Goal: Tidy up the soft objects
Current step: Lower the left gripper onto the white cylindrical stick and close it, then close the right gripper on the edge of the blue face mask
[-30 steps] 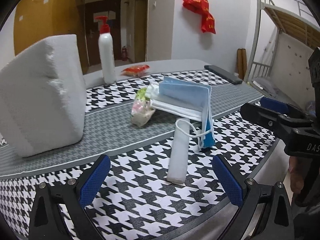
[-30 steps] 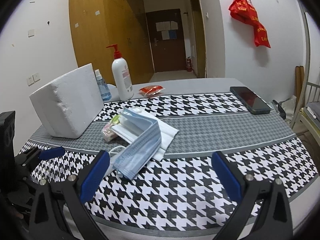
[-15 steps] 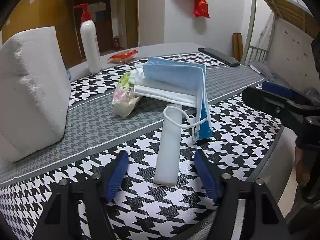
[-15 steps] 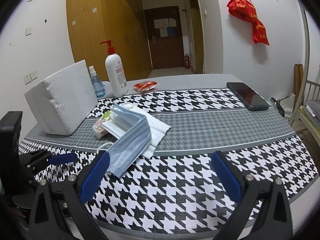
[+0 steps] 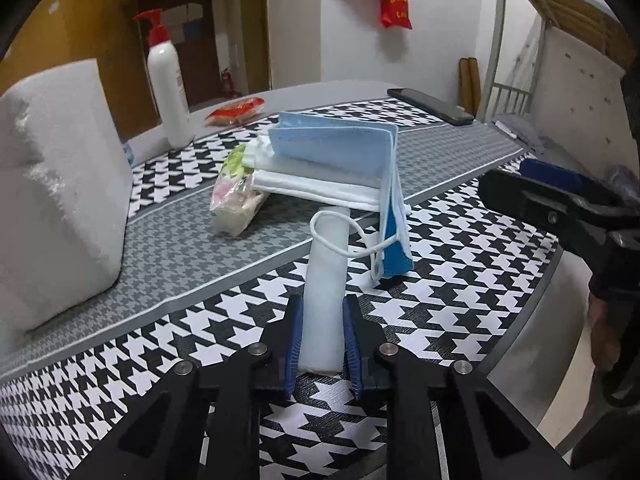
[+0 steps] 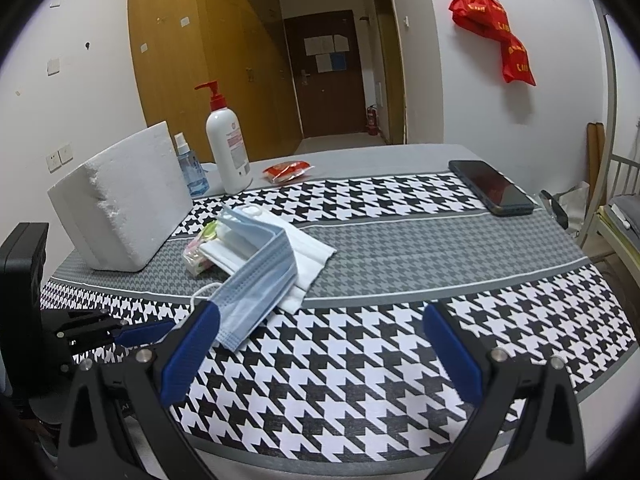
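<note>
While the left tool [image 5: 322, 340] grips it, the white strip [image 5: 325, 288] lies flat on the houndstooth cloth [image 6: 360, 368] of the bench.
Left tool: blue pads [image 5: 294, 344] pressed against both sides of the strip's near end.
White strip: long and pale, possibly foam; its far end runs under the mask pile, and an ear loop [image 5: 340, 236] lies across it.
Right tool [image 6: 320, 356]: pads [image 6: 450, 354] wide apart, nothing between them, hovering above the bench's near edge.
Blue masks [image 6: 256, 272]: a folded stack draped over white folded masks [image 6: 308, 258], the lower end hanging toward the right tool's left pad.
Snack packet [image 5: 236, 196]: clear wrapper, tucked against the left of the pile.
Foam block [image 6: 124, 200]: big, white, standing on the grey band at the left.
Pump bottle [image 6: 227, 146]: white with red pump, upright behind the block, beside a small blue spray bottle [image 6: 193, 172].
Red packet [image 6: 288, 170]: flat, near the pump bottle.
Phone [image 6: 490, 192]: dark, face up at the far right.
</note>
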The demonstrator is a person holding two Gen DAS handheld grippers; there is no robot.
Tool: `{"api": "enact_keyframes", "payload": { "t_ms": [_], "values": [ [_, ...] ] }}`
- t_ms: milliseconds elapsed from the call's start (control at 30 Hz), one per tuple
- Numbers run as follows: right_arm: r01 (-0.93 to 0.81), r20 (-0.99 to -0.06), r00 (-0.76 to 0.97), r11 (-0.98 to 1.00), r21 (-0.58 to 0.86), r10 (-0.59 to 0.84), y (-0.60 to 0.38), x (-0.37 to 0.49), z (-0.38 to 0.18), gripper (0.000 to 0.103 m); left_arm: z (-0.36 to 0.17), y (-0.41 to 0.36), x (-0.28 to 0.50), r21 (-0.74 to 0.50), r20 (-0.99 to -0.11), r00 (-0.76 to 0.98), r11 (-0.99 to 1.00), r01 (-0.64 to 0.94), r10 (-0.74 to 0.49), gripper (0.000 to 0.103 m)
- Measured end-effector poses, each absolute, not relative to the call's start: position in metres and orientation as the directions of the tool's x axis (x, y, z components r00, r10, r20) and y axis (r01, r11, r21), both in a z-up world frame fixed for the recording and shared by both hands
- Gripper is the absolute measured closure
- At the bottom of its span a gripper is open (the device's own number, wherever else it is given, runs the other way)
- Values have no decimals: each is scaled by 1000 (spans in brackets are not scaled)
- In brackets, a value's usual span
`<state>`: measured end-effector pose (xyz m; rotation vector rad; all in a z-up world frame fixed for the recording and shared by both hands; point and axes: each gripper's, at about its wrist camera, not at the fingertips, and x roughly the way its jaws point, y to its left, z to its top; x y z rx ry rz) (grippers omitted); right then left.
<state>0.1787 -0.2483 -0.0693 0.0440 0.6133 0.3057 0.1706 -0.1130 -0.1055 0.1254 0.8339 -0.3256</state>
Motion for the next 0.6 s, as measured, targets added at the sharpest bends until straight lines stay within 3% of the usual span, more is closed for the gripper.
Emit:
{"api": "enact_keyframes", "payload": {
  "t_ms": [600],
  "values": [
    [-312, -595, 734, 941, 133, 328, -220, 186, -74, 0, -90, -68, 141, -16, -687, 704, 972, 234, -181, 85]
  ]
}}
